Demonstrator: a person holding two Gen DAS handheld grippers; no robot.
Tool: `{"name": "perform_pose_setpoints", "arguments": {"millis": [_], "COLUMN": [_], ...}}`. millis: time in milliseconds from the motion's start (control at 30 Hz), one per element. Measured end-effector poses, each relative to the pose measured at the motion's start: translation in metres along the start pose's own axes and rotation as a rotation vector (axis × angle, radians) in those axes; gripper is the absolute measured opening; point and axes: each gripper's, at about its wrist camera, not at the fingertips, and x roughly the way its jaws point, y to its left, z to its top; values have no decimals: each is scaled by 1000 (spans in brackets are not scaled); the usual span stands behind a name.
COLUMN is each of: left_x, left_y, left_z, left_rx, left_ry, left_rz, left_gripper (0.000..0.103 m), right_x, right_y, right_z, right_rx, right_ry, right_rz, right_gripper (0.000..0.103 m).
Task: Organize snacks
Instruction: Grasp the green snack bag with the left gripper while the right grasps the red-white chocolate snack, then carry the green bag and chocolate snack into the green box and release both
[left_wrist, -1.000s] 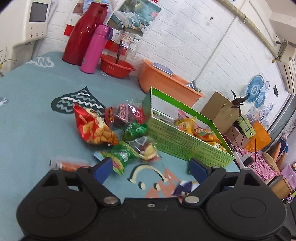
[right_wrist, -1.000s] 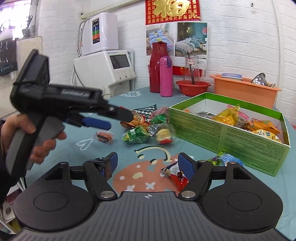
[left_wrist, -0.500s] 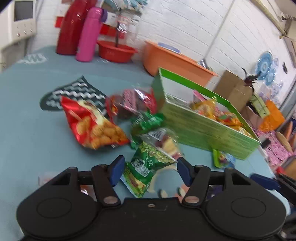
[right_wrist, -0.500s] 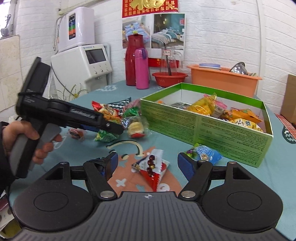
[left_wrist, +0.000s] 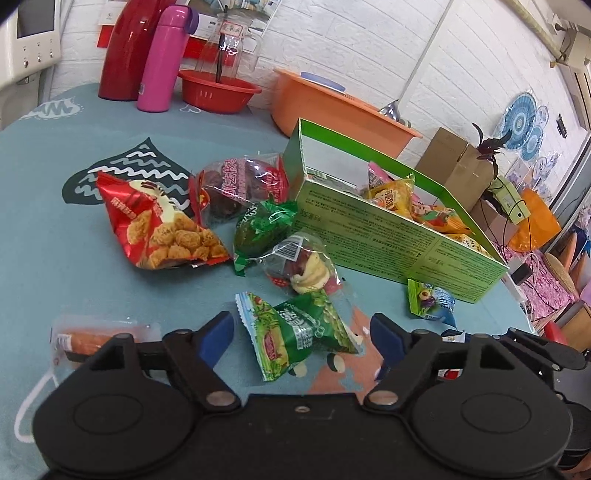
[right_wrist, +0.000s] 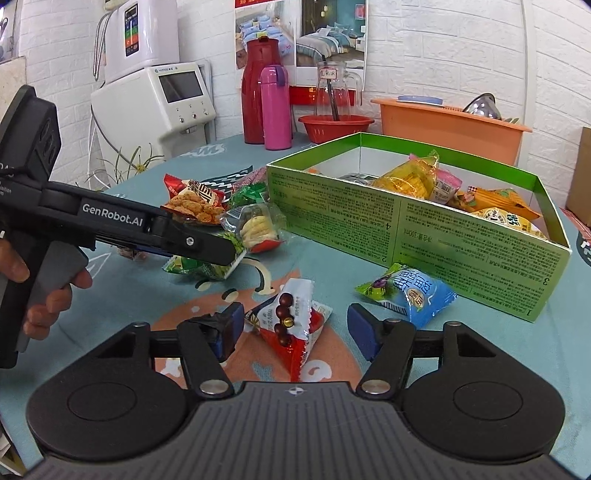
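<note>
A green box (left_wrist: 388, 236) (right_wrist: 424, 225) holds several snack packets. Loose packets lie on the teal cloth beside it. My left gripper (left_wrist: 301, 332) is open, its fingers on either side of a green pea packet (left_wrist: 299, 332) (right_wrist: 195, 267) lying on the cloth. My right gripper (right_wrist: 295, 332) is open around a red and white chocolate-ball packet (right_wrist: 291, 325). A blue and green packet (right_wrist: 410, 291) (left_wrist: 428, 302) lies by the box's near wall. The left gripper's body also shows in the right wrist view (right_wrist: 122, 225).
More loose snacks: a red nugget bag (left_wrist: 155, 225), a dark red date pack (left_wrist: 240, 184), a green candy pack (left_wrist: 262, 229), a clear biscuit pack (left_wrist: 303, 269), a sausage (left_wrist: 88, 338). Red flask (right_wrist: 256, 92), pink bottle (right_wrist: 275, 107), red bowl (right_wrist: 334, 127), orange tub (right_wrist: 447, 122) stand behind.
My left gripper moved forward and down so the green pea packet lies between its fingers. My right gripper advanced until its fingers flank the red and white packet.
</note>
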Motion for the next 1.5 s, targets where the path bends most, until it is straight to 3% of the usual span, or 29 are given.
{"name": "perform_pose_setpoints", "arguments": {"millis": [133, 200, 333, 400, 433, 467, 500, 600, 667, 867, 1167, 1367, 1500], "left_x": [5, 7, 9, 10, 11, 12, 12, 10, 8, -13, -35, -17, 7], "left_y": [-4, -5, -6, -10, -12, -14, -15, -18, -19, -26, -60, -77, -81], "left_z": [-1, -1, 1, 1, 0, 0, 0, -3, -5, -3, 44, 79, 96], "left_rx": [23, 29, 18, 39, 59, 82, 82, 82, 74, 24, 45, 43, 40], "left_ry": [3, -3, -2, -7, -10, -9, -7, 1, 9, -13, -136, -182, -184], "left_rz": [-2, 8, 12, 35, 56, 71, 71, 66, 47, -57, -168, -184, -156], "left_gripper": [103, 103, 103, 103, 97, 91, 90, 87, 81, 80, 80, 80, 81], "right_x": [2, 2, 3, 4, 4, 4, 4, 1, -3, -20, -47, -45, -33], "right_y": [0, -1, -1, -2, -2, -3, -3, -1, -1, -3, -17, -41, -60], "right_z": [-3, -4, -4, -4, -4, -4, -4, -7, -8, -4, 30, 51, 59], "right_rx": [2, 8, 15, 17, 18, 20, 23, 29, 31, 42, 9, 42, 81], "right_ry": [11, 15, 20, 22, 23, 25, 28, 27, 22, -30, -199, -268, -284], "right_rz": [7, 17, 22, 22, 25, 28, 32, 42, 49, 50, -26, -117, -174], "right_gripper": [96, 85, 80, 72, 69, 60, 53, 46, 45, 44, 44, 44, 44]}}
